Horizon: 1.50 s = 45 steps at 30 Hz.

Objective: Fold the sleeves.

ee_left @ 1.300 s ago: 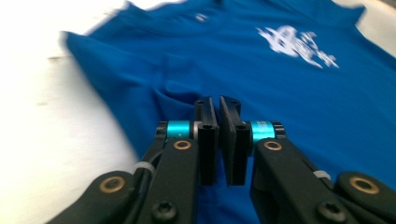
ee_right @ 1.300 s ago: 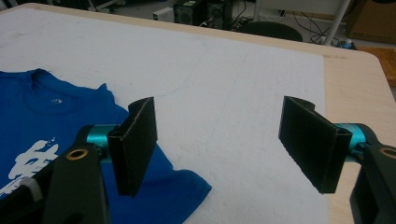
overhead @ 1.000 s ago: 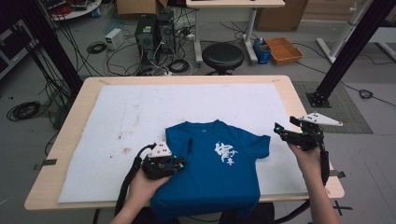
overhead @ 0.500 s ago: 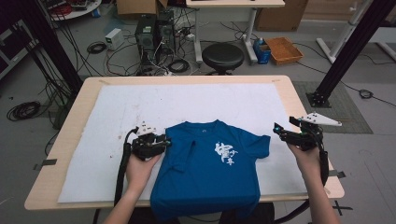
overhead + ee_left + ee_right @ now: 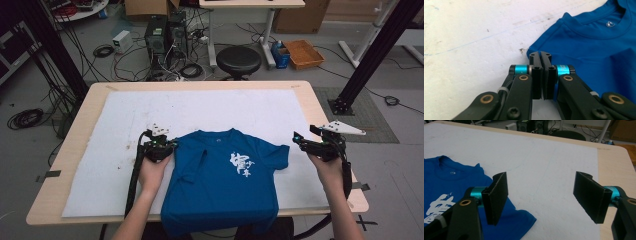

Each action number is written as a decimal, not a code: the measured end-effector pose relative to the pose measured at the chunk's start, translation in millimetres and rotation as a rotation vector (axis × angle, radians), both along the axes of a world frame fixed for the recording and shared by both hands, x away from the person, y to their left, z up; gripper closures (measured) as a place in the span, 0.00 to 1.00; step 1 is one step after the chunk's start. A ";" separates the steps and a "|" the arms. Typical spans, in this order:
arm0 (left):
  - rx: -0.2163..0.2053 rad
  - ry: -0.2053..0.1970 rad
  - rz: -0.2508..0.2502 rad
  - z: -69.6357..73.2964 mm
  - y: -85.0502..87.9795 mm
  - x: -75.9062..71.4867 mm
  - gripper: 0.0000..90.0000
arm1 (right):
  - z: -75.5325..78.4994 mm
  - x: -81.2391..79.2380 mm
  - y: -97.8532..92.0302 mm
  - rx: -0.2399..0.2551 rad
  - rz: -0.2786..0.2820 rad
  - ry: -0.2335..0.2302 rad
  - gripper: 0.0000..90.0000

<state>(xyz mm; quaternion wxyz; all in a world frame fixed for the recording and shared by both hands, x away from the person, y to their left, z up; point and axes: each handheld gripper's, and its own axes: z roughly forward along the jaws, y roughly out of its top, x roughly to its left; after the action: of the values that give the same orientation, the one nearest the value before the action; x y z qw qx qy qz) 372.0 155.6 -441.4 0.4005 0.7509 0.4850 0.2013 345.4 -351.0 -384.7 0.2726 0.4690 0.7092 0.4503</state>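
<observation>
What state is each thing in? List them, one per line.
Shirt: flat on the mat, print up, hem over the table edge.
Folded sleeve: turned in onto the chest.
Other sleeve: spread out.
Left gripper: shut, jaws just closed at the shirt's shoulder edge; cloth between them cannot be told.
Right gripper: open, nothing between the jaws, beside the spread sleeve.

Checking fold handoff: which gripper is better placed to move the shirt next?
Left, probably. The left gripper is shut at the shirt's shoulder corner, whether pinching fabric is unclear; the right gripper hangs open beside the other sleeve.
</observation>
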 end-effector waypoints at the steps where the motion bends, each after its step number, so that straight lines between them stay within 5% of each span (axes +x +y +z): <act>1: 0.006 -0.015 0.021 1.4 -0.7 -1.2 0.89 | -0.1 0.0 -0.1 -0.001 0.000 0.000 0.31; 2: 0.009 -0.034 0.033 3.7 -1.6 -3.2 0.76 | -0.1 0.0 0.0 0.000 0.000 0.000 0.31; 7: -0.017 -0.085 -0.041 13.4 -9.5 -14.5 0.73 | -0.1 0.0 -0.2 -0.002 -0.001 0.000 0.31; 9: -0.046 -0.052 -0.148 15.3 -22.9 -22.7 0.71 | -0.2 0.1 0.0 -0.001 0.001 0.001 0.31; 11: -0.032 -0.035 -0.195 14.9 -34.0 -29.4 0.70 | 0.1 -0.2 -0.5 0.001 0.000 0.000 0.31; 15: -0.024 -0.015 -0.246 12.2 -45.5 -36.3 0.67 | 0.1 -0.4 -1.1 0.002 -0.002 0.000 0.31; 18: 0.038 0.013 -0.260 6.4 -53.0 -36.2 0.68 | 0.1 -0.4 -0.7 -0.001 0.001 -0.002 0.31; 20: 0.024 0.065 -0.311 1.6 -54.7 -34.8 0.74 | 0.6 -0.7 -0.5 -0.001 0.001 -0.003 0.31; 27: 0.030 0.106 -0.415 -0.9 -59.0 -38.9 0.76 | -0.5 0.1 -1.5 0.001 -0.002 0.004 0.31; 33: 0.013 0.060 -0.412 4.2 -54.3 -43.7 0.68 | 0.3 -0.7 -2.6 0.002 -0.008 -0.004 0.31; 36: 0.022 -0.029 -0.352 8.6 -47.6 -45.5 0.67 | -0.4 -0.5 -2.4 0.004 -0.011 -0.001 0.31; 40: 0.017 -0.043 -0.275 7.9 -42.5 -37.8 0.66 | -1.4 -0.5 -0.5 -0.002 -0.006 -0.002 0.34; 45: 0.137 -0.042 -0.241 -1.7 -52.6 -33.1 0.64 | -2.3 -0.4 0.7 -0.001 -0.004 0.001 0.34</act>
<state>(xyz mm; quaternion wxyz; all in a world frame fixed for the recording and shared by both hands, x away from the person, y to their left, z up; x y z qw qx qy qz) 339.0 103.0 -443.1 0.3799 0.8249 0.3677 0.2000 345.0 -350.2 -386.9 0.2734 0.4705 0.7086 0.4492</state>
